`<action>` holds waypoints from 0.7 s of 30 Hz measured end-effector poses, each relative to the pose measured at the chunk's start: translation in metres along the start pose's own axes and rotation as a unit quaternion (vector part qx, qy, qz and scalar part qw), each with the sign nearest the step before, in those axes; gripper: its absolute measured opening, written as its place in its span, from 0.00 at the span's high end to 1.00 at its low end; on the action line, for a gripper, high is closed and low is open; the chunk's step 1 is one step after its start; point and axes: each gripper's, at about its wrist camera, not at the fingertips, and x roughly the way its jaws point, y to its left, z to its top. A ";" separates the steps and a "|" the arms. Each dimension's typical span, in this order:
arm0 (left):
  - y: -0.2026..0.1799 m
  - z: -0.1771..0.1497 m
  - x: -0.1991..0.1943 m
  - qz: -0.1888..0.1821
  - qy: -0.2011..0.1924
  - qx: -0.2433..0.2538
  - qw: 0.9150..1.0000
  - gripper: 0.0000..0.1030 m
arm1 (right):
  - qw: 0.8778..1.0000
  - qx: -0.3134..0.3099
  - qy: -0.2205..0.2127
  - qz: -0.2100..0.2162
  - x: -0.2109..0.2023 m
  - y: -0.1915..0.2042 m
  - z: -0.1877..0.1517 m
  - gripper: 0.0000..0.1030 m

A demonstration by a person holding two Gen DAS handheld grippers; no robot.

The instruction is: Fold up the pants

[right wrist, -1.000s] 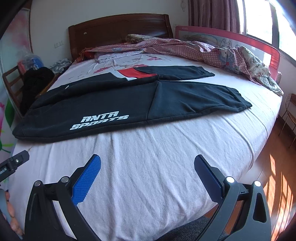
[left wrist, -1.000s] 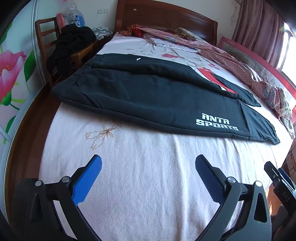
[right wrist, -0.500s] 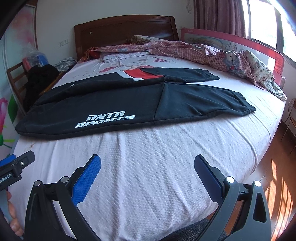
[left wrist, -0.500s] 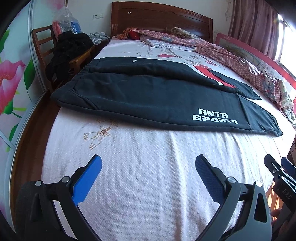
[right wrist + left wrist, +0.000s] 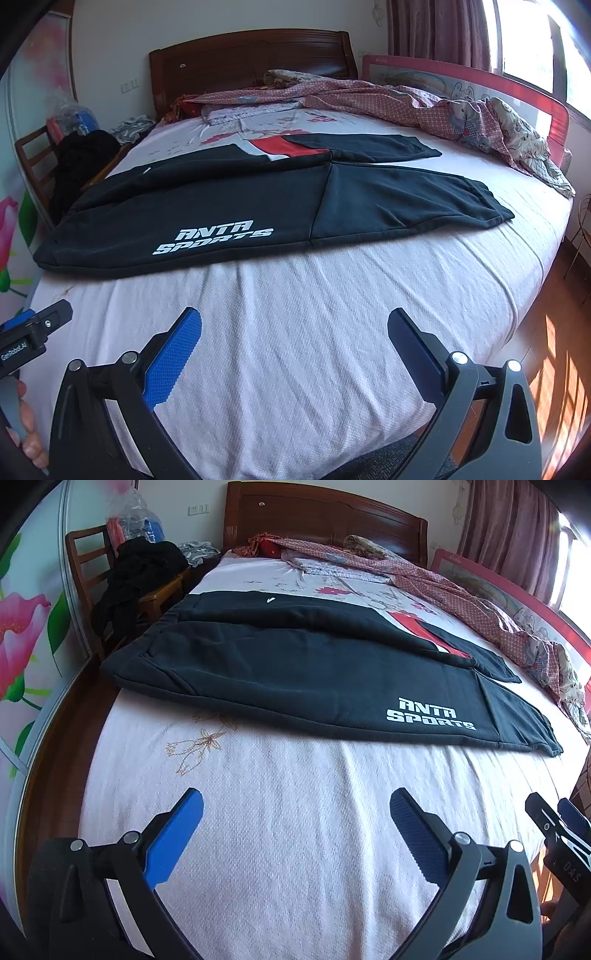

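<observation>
My left tongs [image 5: 296, 810] hang above the bare pink sheet [image 5: 295, 849] near the foot of the bed, their 2 blue pads spread wide apart with nothing between them. My right tongs [image 5: 294, 328] do the same over the same stretch of sheet, fingers wide apart and empty.

The black pants [image 5: 295, 672] lie flat across the bed at 12 o'clock from both tongs, well apart from them. In the left view the waistband sits toward 10 o'clock and the leg cuffs run off toward 3 o'clock. The 2 legs lie side by side, the nearer one carrying a white "ANTA SPORTS" print [image 5: 430, 719], the farther one showing a red patch [image 5: 424, 631]. In the right view the pants [image 5: 388, 192] reach from 9 o'clock to 2 o'clock.

Past the pants, a crumpled checked blanket [image 5: 424, 107] is heaped along the far side, from 12 to 2 o'clock, against the wooden headboard [image 5: 251, 59] and a red bed rail [image 5: 554, 110]. In the left view a wooden chair [image 5: 88, 565] piled with dark clothes [image 5: 136, 576] stands beside the bed at 10 o'clock. The right tongs' edge shows in the left view at 4 o'clock; the left tongs' edge shows in the right view at 8 o'clock, with fingers of my hand [image 5: 26, 435] below it.
</observation>
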 end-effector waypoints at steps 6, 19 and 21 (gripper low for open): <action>0.003 0.001 0.000 -0.002 0.002 -0.005 1.000 0.02 | 1.000 0.002 0.000 0.001 -0.001 0.000 0.000 0.03; 0.003 0.002 0.001 -0.004 0.008 -0.009 1.000 0.02 | 1.000 0.003 0.006 -0.002 0.001 0.001 0.000 0.03; 0.004 0.002 0.002 -0.004 0.010 -0.010 1.000 0.02 | 1.000 0.003 0.007 -0.002 0.001 0.001 0.000 0.03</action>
